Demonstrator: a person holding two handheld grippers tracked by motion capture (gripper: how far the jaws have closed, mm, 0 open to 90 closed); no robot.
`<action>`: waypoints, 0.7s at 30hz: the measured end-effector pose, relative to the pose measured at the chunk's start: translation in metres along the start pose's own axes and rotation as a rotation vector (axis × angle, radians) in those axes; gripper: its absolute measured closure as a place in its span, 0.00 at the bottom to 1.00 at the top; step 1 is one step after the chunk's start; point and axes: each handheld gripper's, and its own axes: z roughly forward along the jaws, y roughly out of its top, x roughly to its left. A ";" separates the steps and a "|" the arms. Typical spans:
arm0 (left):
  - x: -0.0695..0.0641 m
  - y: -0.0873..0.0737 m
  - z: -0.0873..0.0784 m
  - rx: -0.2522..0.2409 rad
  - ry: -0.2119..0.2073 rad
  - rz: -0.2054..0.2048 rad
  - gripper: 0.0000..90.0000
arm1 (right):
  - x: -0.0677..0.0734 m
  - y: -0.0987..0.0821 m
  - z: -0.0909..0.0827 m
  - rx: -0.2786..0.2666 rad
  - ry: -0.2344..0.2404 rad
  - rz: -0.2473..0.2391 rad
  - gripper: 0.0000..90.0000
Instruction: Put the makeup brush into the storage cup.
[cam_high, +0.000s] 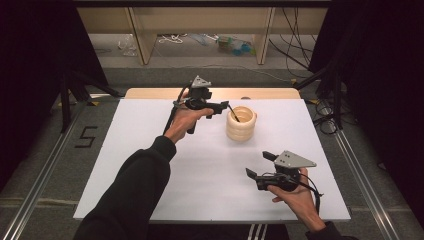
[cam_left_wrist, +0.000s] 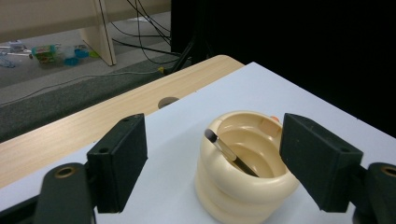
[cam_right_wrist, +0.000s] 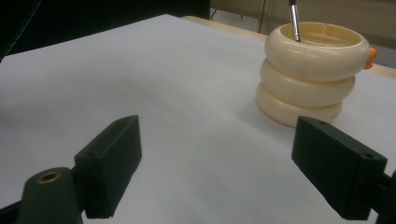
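Note:
A cream cup (cam_high: 241, 123) made of three stacked rings stands on the white table sheet (cam_high: 150, 165), right of centre at the back. A thin dark stick (cam_high: 234, 114) leans inside it, tip up and resting on the rim (cam_left_wrist: 219, 142). My left gripper (cam_high: 223, 108) hovers just left of the cup, open, its jaws wide on either side of the cup (cam_left_wrist: 245, 177) without touching it. My right gripper (cam_high: 260, 165) is held low near the front right, open and with nothing between its jaws, pointing at the cup (cam_right_wrist: 310, 70) and the stick (cam_right_wrist: 294, 21).
A small orange tab (cam_right_wrist: 371, 56) sticks out of the cup's far side. A strip of wooden tabletop (cam_left_wrist: 93, 126) with a round hole (cam_left_wrist: 167, 101) lies behind the sheet. Shelf legs (cam_high: 142, 40), cables and bottles (cam_high: 235, 45) are on the floor beyond.

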 end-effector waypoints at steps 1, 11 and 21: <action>0.000 -0.003 -0.002 0.001 -0.009 -0.008 0.26 | 0.000 0.000 0.000 0.000 0.002 0.001 0.19; -0.007 -0.018 -0.020 -0.026 -0.033 0.009 0.26 | -0.001 0.000 0.000 -0.008 -0.006 0.006 0.19; -0.005 -0.039 -0.050 -0.067 -0.036 0.012 0.26 | 0.000 0.000 0.000 0.003 -0.002 0.011 0.19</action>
